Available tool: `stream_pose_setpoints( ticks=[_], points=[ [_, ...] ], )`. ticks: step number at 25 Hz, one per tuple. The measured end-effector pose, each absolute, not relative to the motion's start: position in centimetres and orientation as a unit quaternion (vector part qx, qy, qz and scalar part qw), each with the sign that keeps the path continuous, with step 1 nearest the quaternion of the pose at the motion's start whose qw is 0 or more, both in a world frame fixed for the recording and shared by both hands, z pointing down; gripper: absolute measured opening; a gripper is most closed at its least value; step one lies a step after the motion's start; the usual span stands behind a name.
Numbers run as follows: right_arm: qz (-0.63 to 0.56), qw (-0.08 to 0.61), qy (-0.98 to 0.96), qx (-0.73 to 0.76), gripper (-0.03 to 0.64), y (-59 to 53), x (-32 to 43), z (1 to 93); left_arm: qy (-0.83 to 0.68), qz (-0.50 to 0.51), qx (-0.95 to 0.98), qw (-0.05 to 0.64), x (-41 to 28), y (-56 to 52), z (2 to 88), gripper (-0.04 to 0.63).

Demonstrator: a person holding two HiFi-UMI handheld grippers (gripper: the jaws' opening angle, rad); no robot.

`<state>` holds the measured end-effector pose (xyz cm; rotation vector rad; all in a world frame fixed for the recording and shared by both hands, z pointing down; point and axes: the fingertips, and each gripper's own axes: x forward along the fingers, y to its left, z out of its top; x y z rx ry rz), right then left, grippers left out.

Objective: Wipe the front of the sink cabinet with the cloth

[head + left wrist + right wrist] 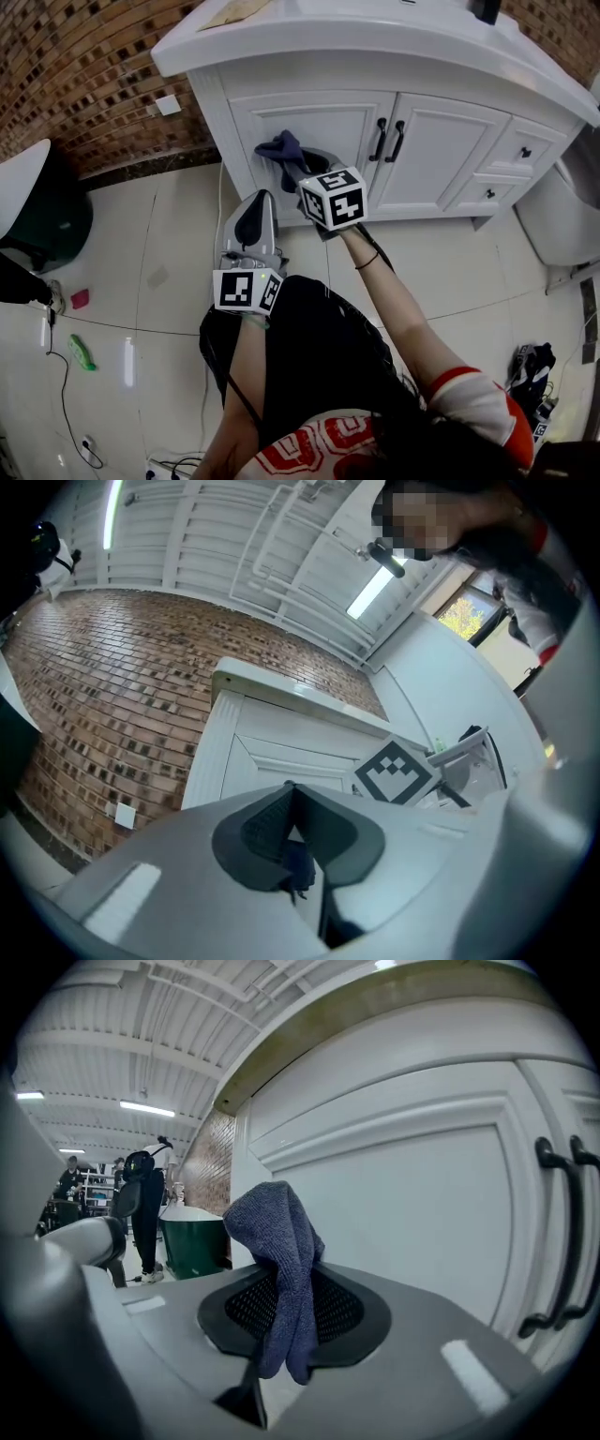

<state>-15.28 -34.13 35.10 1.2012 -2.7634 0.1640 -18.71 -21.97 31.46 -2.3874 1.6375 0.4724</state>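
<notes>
1. R gripper (305,172): jaws clamped on the cloth (284,150). The cloth is dark blue. A bunched fold sticks out past the jaw tips, and a tail hangs back between the black pads (342,1312).

2. Cloth position: on the front of the white sink cabinet (441,159), over the L door (323,122), approx. mid-height and left of that door's ctr. The R gripper view shows the fold right at the door's raised panel. Actual contact w/ the door can't be confirmed.

3. L gripper (262,197): jaws together, tips meeting, nothing clamped. A small dark scrap shows in the slot behind the tips; what it is can't be told. This gripper sits lower than and left of the R gripper. It points at the lower L corner of the cabinet front, apart from the cloth.

4. Cabinet layout: two doors w/ black handles (380,139) side by side at the ctr seam. Two drawers (525,150) stack at the R edge. A white countertop (375,37) overhangs the front.

5. Surroundings: brick wall (75,84) to the cabinet's left, pale tiled floor (141,272) below.
</notes>
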Motion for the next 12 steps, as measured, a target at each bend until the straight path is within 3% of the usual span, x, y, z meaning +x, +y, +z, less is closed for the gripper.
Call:
stream_pose_setpoints(
  ticks=[12],
  points=[
    [0.065,0.077,-0.87,0.482,0.08,-35.2,-3.3,37.1,0.544,0.138,-0.822,0.1,-16.1,-23.3,32.5,0.0]
  ],
)
